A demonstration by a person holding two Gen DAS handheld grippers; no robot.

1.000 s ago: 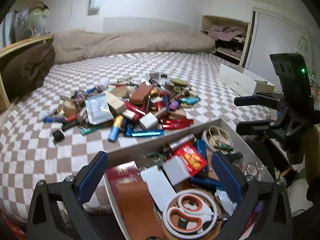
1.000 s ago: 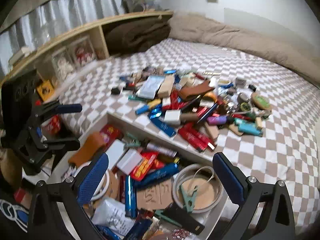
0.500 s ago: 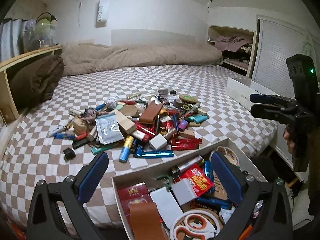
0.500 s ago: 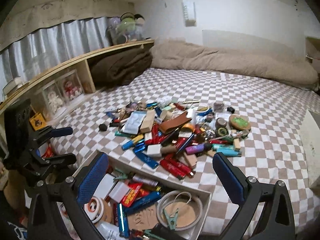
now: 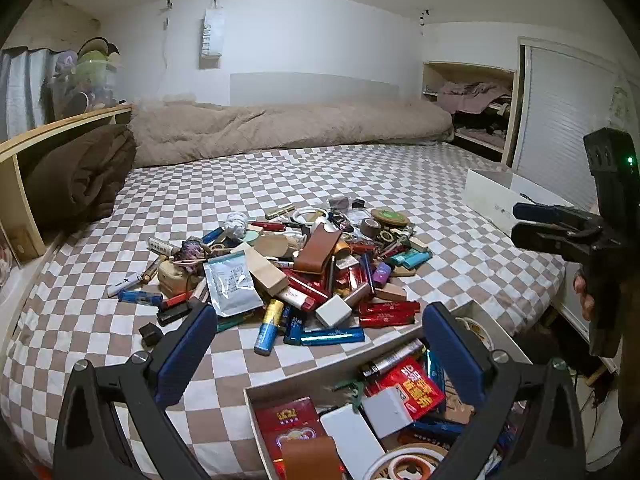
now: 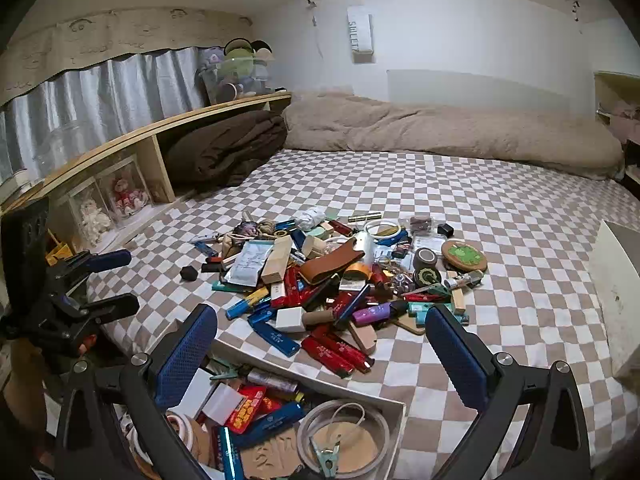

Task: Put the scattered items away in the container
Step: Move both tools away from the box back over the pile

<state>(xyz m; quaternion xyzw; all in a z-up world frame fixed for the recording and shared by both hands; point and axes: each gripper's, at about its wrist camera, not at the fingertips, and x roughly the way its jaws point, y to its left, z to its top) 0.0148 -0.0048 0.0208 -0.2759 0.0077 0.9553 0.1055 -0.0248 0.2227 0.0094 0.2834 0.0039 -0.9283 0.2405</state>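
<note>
Your left gripper (image 5: 316,350) and right gripper (image 6: 320,350) both hang with fingers spread and nothing between them. The box (image 5: 304,380) sits just below and between the left fingers at the bed's (image 5: 360,176) near edge, already partly filled, so drops are short. The pile of scattered items (image 6: 340,276) lies ahead of both sets of fingers; its nearest pieces, such as the blue lighter (image 5: 332,336), likely suit the next pick.
</note>
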